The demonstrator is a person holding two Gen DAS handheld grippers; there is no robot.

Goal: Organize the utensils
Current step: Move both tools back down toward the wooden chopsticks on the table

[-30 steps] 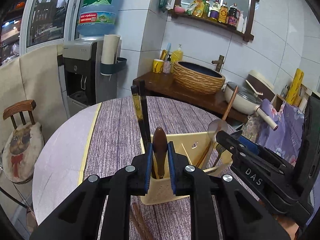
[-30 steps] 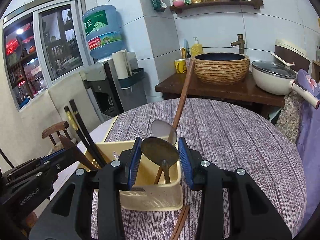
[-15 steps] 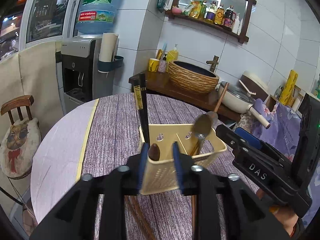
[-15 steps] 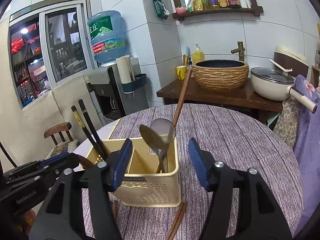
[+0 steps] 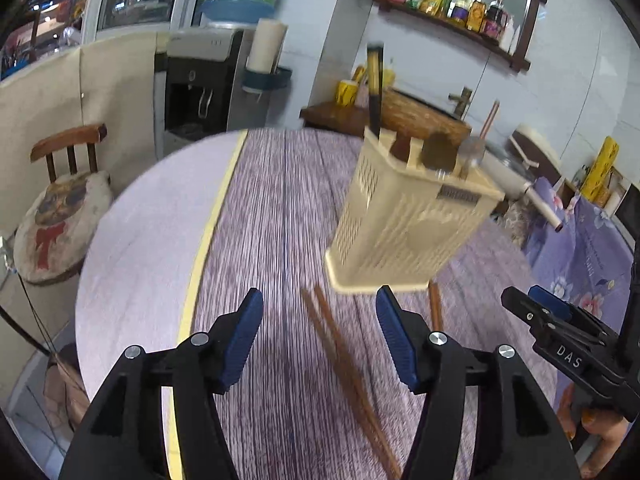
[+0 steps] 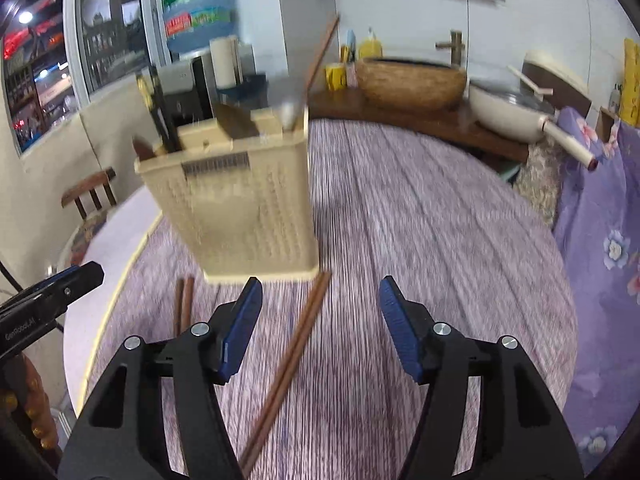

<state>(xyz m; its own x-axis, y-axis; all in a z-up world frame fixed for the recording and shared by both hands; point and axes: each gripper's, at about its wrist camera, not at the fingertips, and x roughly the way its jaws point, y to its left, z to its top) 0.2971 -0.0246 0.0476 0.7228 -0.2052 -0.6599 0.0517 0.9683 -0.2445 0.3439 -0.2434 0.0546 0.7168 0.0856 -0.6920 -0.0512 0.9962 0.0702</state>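
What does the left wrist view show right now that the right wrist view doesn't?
Only the left wrist view shows the left tongs head on, still opening, nothing between them, above one brown chopstick pair. Only the right wrist view shows the right tongs head on, open and empty, with the other chopstick pair running between their tips. Both show the beige utensil holder with black chopsticks and spoons standing in it, the purple tablecloth, the woven basin and the white pan.
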